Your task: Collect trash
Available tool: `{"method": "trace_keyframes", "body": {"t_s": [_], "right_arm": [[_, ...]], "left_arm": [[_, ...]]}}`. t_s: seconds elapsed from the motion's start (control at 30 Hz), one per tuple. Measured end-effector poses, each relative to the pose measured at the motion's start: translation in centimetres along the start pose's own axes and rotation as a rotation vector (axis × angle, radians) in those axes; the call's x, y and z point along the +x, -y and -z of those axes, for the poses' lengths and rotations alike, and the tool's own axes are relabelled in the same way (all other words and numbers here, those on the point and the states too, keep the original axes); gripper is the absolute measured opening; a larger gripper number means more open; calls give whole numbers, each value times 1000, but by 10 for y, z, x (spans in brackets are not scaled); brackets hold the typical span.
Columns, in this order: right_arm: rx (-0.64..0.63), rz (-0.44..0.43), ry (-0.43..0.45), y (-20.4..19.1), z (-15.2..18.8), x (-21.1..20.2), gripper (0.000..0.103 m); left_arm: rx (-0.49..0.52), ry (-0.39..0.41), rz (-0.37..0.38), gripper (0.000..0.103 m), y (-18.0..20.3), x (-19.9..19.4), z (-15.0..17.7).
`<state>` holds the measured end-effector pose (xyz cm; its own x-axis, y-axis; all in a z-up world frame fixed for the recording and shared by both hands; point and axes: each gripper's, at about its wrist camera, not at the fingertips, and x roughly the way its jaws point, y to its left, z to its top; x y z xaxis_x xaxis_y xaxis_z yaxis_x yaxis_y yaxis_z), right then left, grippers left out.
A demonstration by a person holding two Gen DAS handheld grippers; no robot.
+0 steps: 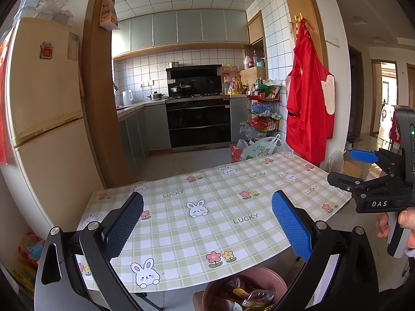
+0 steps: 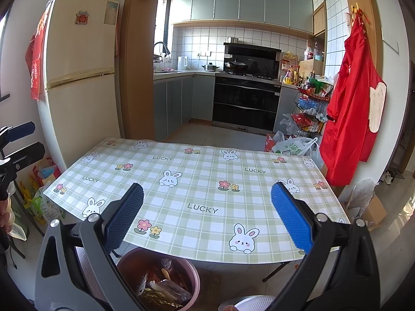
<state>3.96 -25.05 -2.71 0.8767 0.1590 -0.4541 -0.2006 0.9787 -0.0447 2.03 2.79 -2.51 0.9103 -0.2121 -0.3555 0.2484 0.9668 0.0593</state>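
The left gripper [image 1: 207, 223] is held above the near edge of the counter [image 1: 220, 207], its blue-padded fingers [image 1: 291, 229] spread wide with nothing between them. The right gripper [image 2: 207, 217] is held likewise over the same edge, fingers [image 2: 291, 219] spread wide and empty. In the left wrist view the right gripper [image 1: 347, 169] also appears at the right margin, held by a hand [image 1: 403, 223], with its fingers apart. In the right wrist view the left gripper [image 2: 23, 140] shows at the left margin, also with its fingers apart. The counter carries a green checked cloth printed with rabbits, flowers and the word "LUCKY"; no loose item lies on the visible cloth. The trash [image 2: 163, 287], wrappers and clear plastic packets, sits inside a pink bin [image 2: 193, 272] on the floor, just below the near edge of the counter. In the left wrist view the bin [image 1: 269, 276] appears at the bottom centre with the trash [image 1: 249, 298] visible inside its rim. Beyond the counter stand a fridge [image 2: 80, 77] at left, a stove [image 2: 246, 103] at centre, a wire rack [image 2: 308, 108] of packets at right, and a red apron [image 2: 352, 98] hanging on the wall. White plastic bags [image 2: 295, 146] lie on the floor behind the far right corner of the counter.
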Motion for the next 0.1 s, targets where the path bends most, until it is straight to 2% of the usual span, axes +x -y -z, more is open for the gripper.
{"method": "trace_keyframes", "body": {"t_s": [0.1], "right_arm": [[1, 0, -2, 0, 1, 0, 97]], "left_arm": [[-3, -4, -2, 97, -1, 1, 0]]}}
